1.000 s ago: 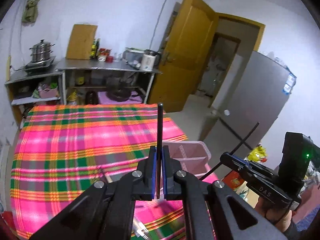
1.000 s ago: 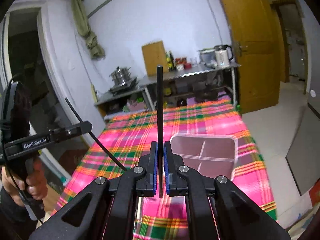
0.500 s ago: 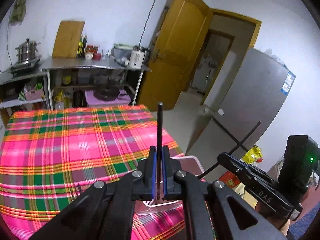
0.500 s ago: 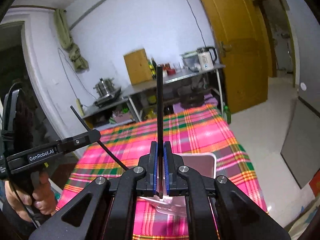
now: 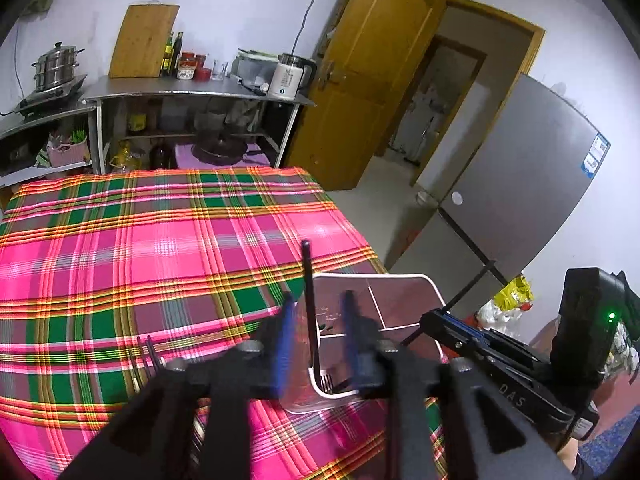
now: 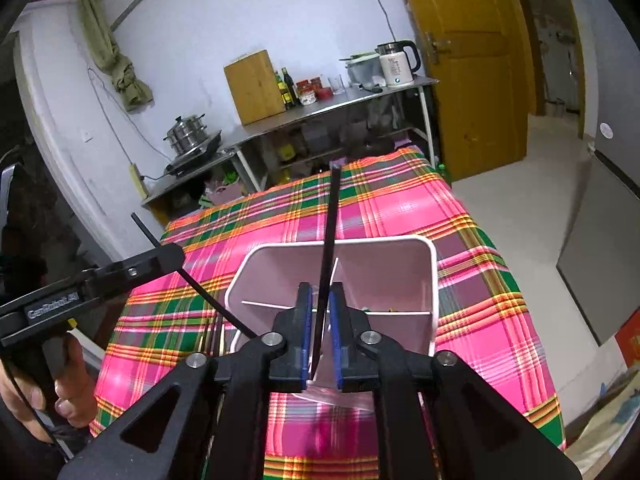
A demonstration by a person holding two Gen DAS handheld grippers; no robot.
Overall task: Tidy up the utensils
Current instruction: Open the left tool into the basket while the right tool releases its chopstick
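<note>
Left hand-held gripper point(image 5: 316, 340): we've got the jaws spread wide, black utensil point(image 5: 310, 312) standing loose between them, its lower end down in the pink divided holder point(image 5: 424, 280). Right hand-held gripper point(image 6: 320, 336): jaws parted w/ a gap each side of a black stick point(image 6: 329, 240), tilted slightly, over the same holder. Holder sits on the plaid-covered surface point(image 5: 140, 248), near its edge.

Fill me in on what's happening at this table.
A person with a gripper in each hand is dropping black chopsticks into a pink divided holder on the plaid tablecloth. The left gripper and right gripper both stand open above the holder, each with a black chopstick loose between its fingers, lower end inside a compartment. More utensils lie left of the holder.
</note>
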